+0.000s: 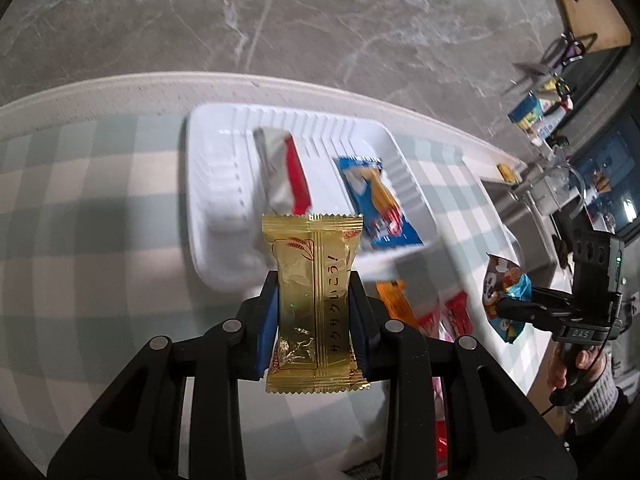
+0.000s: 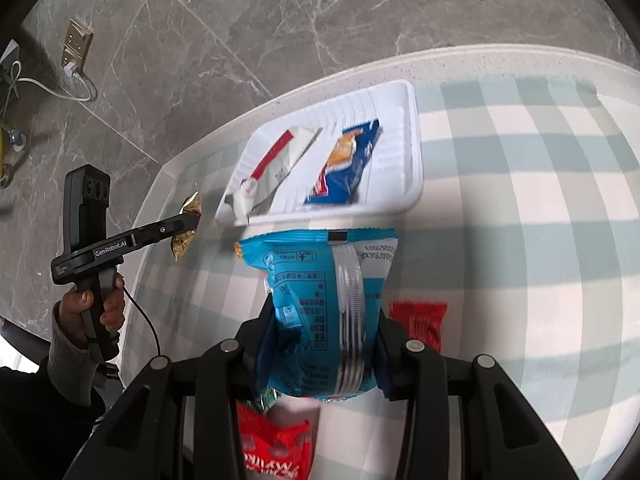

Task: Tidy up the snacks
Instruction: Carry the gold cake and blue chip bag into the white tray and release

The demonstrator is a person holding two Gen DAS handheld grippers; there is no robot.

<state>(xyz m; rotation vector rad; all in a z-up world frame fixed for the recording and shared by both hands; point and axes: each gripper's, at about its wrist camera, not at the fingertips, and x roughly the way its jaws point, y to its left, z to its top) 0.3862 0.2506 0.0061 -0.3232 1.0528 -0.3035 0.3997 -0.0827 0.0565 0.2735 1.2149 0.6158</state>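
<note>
Left claw (image 1: 314,312) pinches the crinkly gold foil snack packet (image 1: 313,304) mid-body, right claw (image 2: 324,340) pinches the puffy light-blue snack bag (image 2: 320,312), both above the counter (image 2: 520,240) near the white ribbed plastic tray (image 2: 412,152); light, soft, slippery film, likely crushable, so grip centres gently

The gold packet (image 1: 314,304) hides the near rim of the white tray (image 1: 208,200) in the left wrist view, and the tray's 2 packets there are blurred, their print unreadable. In the right wrist view the blue bag (image 2: 320,312) covers the near table and part of a red packet (image 2: 420,322), while another red packet (image 2: 276,448) is cut off by the bottom edge. The left gripper (image 2: 188,220) there shows side-on, so only slivers of its gold packet appear.
</note>
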